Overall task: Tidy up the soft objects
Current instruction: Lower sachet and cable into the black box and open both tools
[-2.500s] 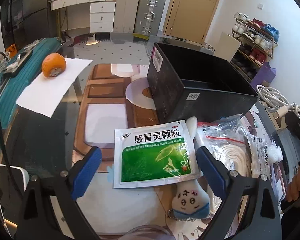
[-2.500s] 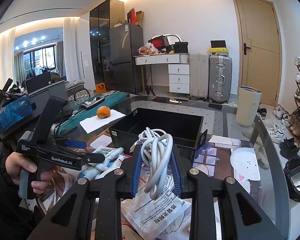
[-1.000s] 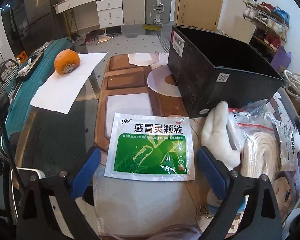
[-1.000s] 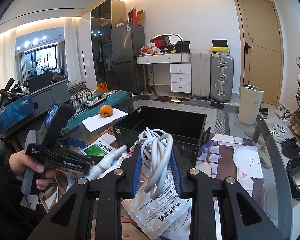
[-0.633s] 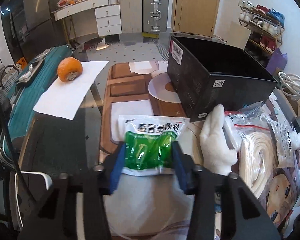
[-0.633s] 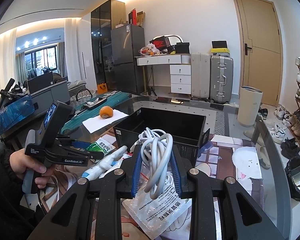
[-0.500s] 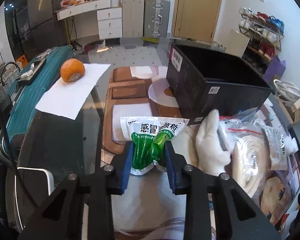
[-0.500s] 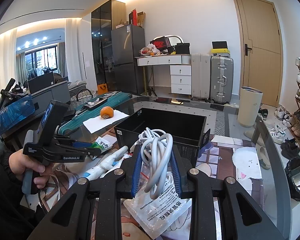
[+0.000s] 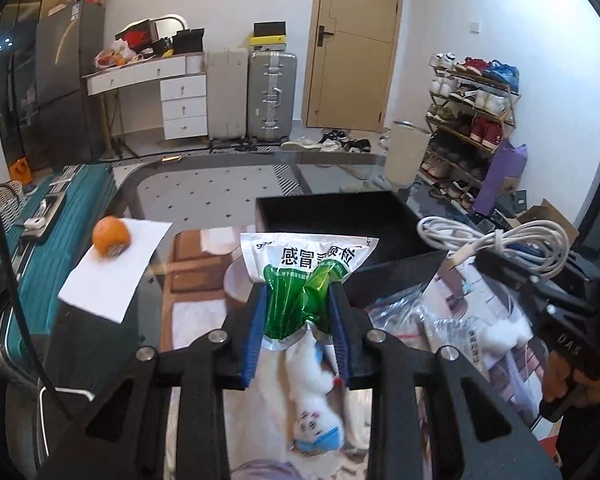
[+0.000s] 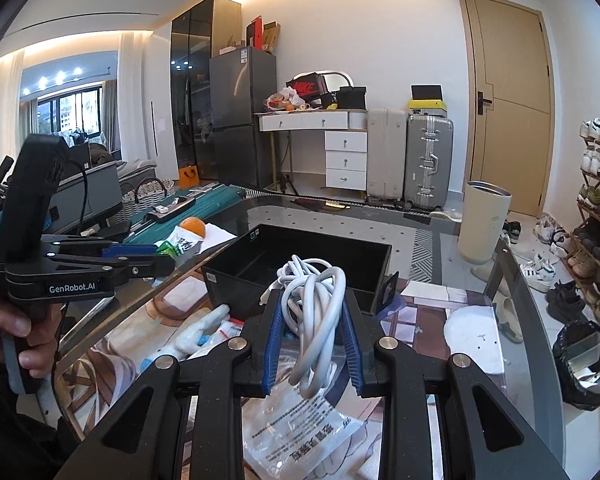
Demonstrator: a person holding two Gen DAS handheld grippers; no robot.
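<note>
The green medicine sachet [image 9: 306, 280] is clamped, crumpled, between the left gripper [image 9: 299, 322] fingers, lifted off the table [image 9: 100, 332]. The black box [image 9: 332, 216] stands just beyond these fingers. The right gripper [image 10: 312, 340] fingers hold a coiled white cable [image 10: 314, 312] before the same box.

orange [image 9: 111, 236] on white paper [image 9: 115, 270], left | suitcases [image 9: 272, 96] and door [image 9: 354, 44], top centre | shoe rack [image 9: 470, 120], upper right | fridge [image 10: 242, 116], upper centre
</note>
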